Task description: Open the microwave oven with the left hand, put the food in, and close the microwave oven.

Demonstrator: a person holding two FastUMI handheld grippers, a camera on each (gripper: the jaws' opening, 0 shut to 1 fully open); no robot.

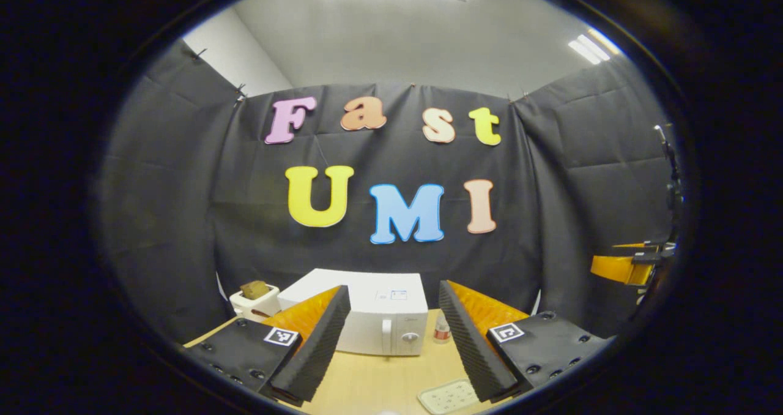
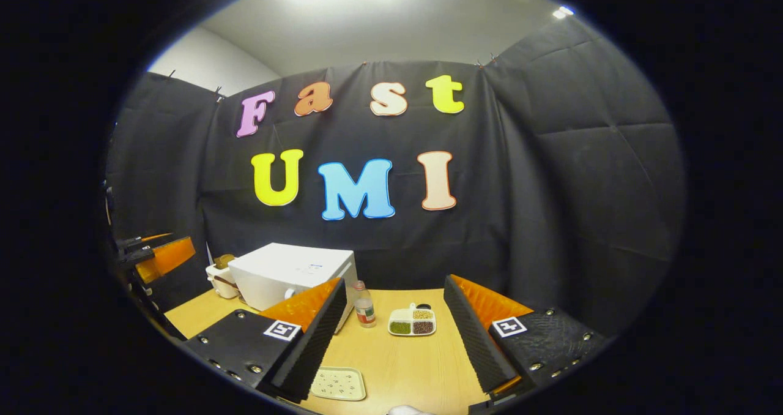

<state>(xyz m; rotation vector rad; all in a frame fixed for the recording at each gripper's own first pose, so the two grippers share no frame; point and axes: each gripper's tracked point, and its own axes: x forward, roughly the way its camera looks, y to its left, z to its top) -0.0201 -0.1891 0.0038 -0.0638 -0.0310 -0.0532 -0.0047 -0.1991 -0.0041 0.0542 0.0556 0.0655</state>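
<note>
In the left gripper view, your left gripper (image 1: 394, 341) sits at the bottom of the frame with its two ribbed fingers spread wide and nothing between them. Through the gap, at lower centre, you see the white microwave (image 1: 373, 314) on the wooden table (image 1: 367, 381), its door closed, with the handle and a round knob on the right side of its front. Just left of the microwave, partly behind your left finger, stands a white toaster (image 1: 254, 302) with a brown slice sticking out of its top. A small bottle (image 1: 440, 332) stands close by the microwave's right side. A pale tray (image 1: 449, 396) lies at the bottom edge, near your right finger. At the right edge of the frame, your other gripper (image 1: 630, 265) shows as an orange shape; you cannot tell its opening from here.

In the right gripper view, your right gripper (image 2: 391, 344) is also spread wide and empty at the bottom. The microwave (image 2: 287, 274) sits left of centre, the toaster (image 2: 221, 278) beside it further left. The bottle (image 2: 365, 308) stands right of the microwave, and a divided dish of food (image 2: 413, 322) lies near it at centre. The pale tray (image 2: 338, 383) lies at the bottom, by your left finger.
</note>
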